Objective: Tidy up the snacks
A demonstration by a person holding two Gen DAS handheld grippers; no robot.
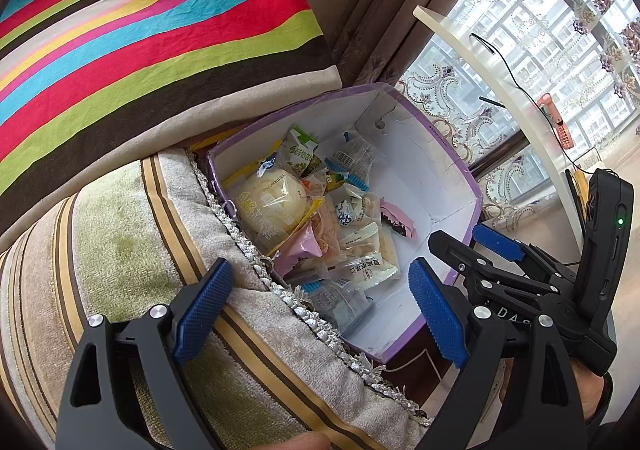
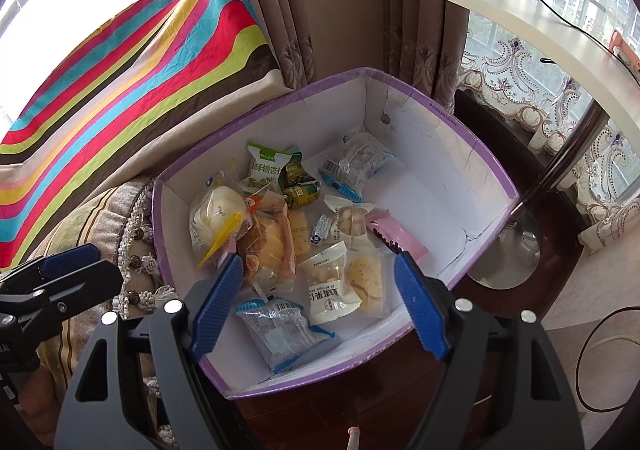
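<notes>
Nearest the right wrist camera, the right gripper (image 2: 316,306) hangs with its jaws wide apart and nothing between them, over the near end of the box (image 2: 460,122). The left gripper (image 1: 320,310) is likewise spread and empty, poised above the sofa arm (image 1: 120,250) and the box's near corner.

Under the right gripper lie a clear blue-edged pack (image 2: 280,334), a white rice-cracker pack (image 2: 328,286) and a bun in wrap (image 2: 266,242). Further in sit a round white cake (image 2: 216,218), a pink wrapper (image 2: 396,236), green packets (image 2: 280,170) and another clear pack (image 2: 352,166). All the snacks in view lie inside the box, heaped toward the sofa side, the far right floor bare.

This fits either sorting within the box under way or a filled box just left. If a pick follows, my judgement is to come straight down on a top-lying pack, close on its crimped edge, not the soft cake, and lift slowly, since the slick wrappers overlap and may drag neighbours.
</notes>
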